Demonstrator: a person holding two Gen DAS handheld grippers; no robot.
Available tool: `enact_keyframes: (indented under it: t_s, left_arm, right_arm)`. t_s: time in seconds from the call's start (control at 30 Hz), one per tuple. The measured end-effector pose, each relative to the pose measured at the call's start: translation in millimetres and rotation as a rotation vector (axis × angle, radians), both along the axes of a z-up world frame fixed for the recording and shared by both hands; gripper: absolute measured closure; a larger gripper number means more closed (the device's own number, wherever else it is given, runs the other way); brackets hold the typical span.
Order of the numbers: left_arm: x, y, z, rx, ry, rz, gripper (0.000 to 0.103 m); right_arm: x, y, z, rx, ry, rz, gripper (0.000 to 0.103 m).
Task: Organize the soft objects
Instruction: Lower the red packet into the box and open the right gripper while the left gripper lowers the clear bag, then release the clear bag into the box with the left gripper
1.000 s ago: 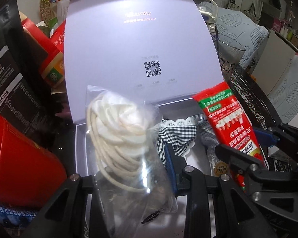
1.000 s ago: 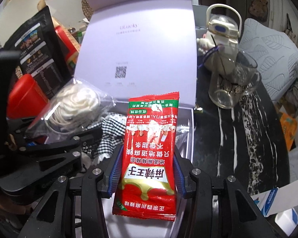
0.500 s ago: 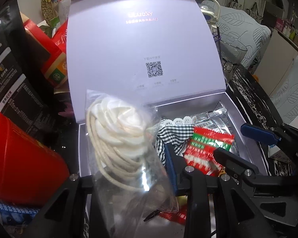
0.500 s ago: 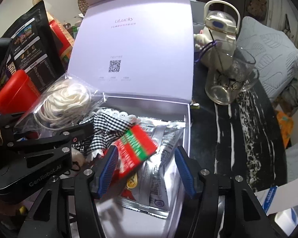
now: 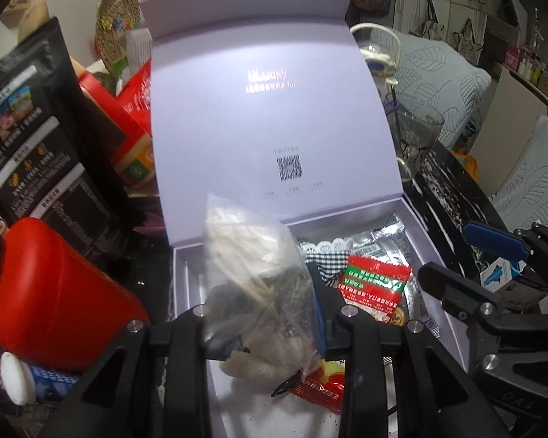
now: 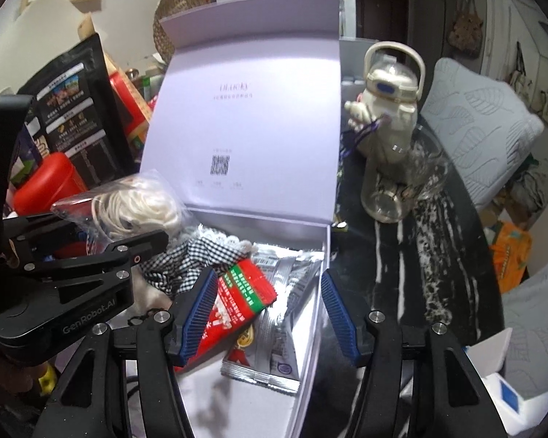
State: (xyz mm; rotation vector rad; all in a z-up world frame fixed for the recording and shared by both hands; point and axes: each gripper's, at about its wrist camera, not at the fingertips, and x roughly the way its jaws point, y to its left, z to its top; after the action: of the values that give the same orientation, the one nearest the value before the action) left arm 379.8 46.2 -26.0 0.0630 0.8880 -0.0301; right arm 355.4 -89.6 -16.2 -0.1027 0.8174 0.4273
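A lilac gift box (image 5: 420, 226) (image 6: 319, 255) stands open, lid upright. Inside lie a red snack packet (image 5: 374, 286) (image 6: 243, 303), a silver packet (image 6: 277, 343) (image 5: 391, 235) and a black-and-white checked cloth (image 6: 186, 259) (image 5: 328, 261). My left gripper (image 5: 263, 314) is shut on a clear bag of white cord (image 5: 252, 266) (image 6: 135, 204), held over the box's left side. My right gripper (image 6: 266, 314) is open and empty above the box's right edge; it also shows in the left wrist view (image 5: 453, 255).
A red container (image 5: 54, 306) (image 6: 47, 182) and black snack bags (image 5: 36, 146) crowd the left. A glass cup (image 6: 402, 189) and a cream water bottle (image 6: 391, 98) stand right of the box on the black marble table (image 6: 438, 273). Grey cushions (image 6: 478, 127) lie beyond.
The right gripper opened and dropped the red packet into the box, then drew back. The cord bag in the left gripper has tilted and sunk lower over the box.
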Motion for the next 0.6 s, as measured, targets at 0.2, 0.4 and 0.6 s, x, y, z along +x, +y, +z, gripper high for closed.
enact_keyframes:
  t_s: [0.2,0.4,0.6]
  left_arm:
    - [-13,0,20,-0.010,-0.071,-0.005,0.072]
    - [-30,-1,44,-0.002,-0.138,-0.009,0.072]
    - [-48,-1,63,-0.016,-0.197,-0.020,0.072]
  right_arm:
    - [-11,-7,20,0.030,-0.054,-0.006,0.040]
    - [-20,-14,38,0.042,-0.110,-0.016,0.039]
    - [-37,-21,56,0.069,-0.163,-0.009,0.035]
